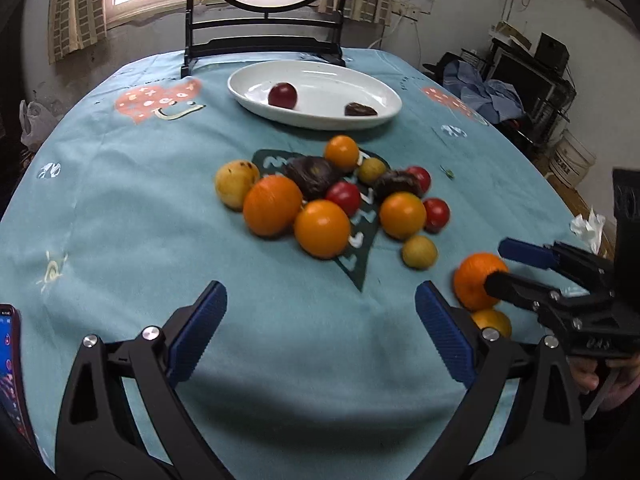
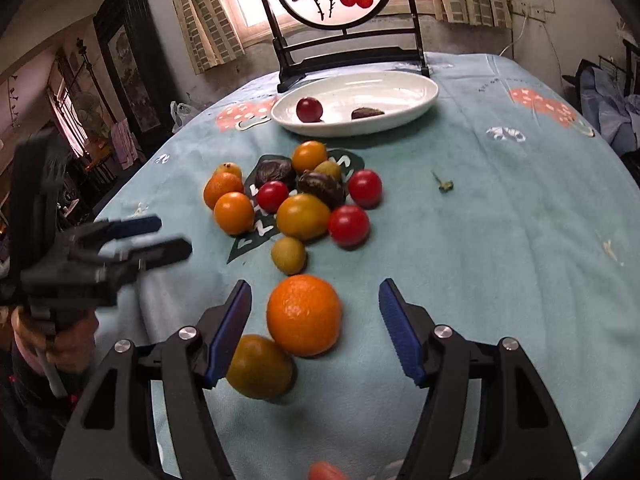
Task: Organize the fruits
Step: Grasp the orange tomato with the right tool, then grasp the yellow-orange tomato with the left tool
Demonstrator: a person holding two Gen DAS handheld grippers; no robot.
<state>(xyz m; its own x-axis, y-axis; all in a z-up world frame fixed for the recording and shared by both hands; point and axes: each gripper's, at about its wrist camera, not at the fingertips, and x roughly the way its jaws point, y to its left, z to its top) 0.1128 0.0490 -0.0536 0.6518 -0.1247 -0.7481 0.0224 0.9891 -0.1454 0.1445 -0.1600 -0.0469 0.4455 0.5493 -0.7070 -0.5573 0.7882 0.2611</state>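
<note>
Right claw (image 2: 316, 336): mine, jaws wide, holding nothing, straddling orange (image 2: 304, 314).
Left claw (image 1: 320, 332): wide, empty, over bare cloth.
Destination: white dish (image 2: 416, 108), far side.
Method: centre pads, close gently, avoid neighbouring yellow fruit (image 2: 260, 366).

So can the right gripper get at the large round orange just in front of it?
Probably yes. The right gripper is open with the large round orange already between its fingers, nothing above it. A duller yellow-orange fruit touches its near-left side and may get nudged.
</note>
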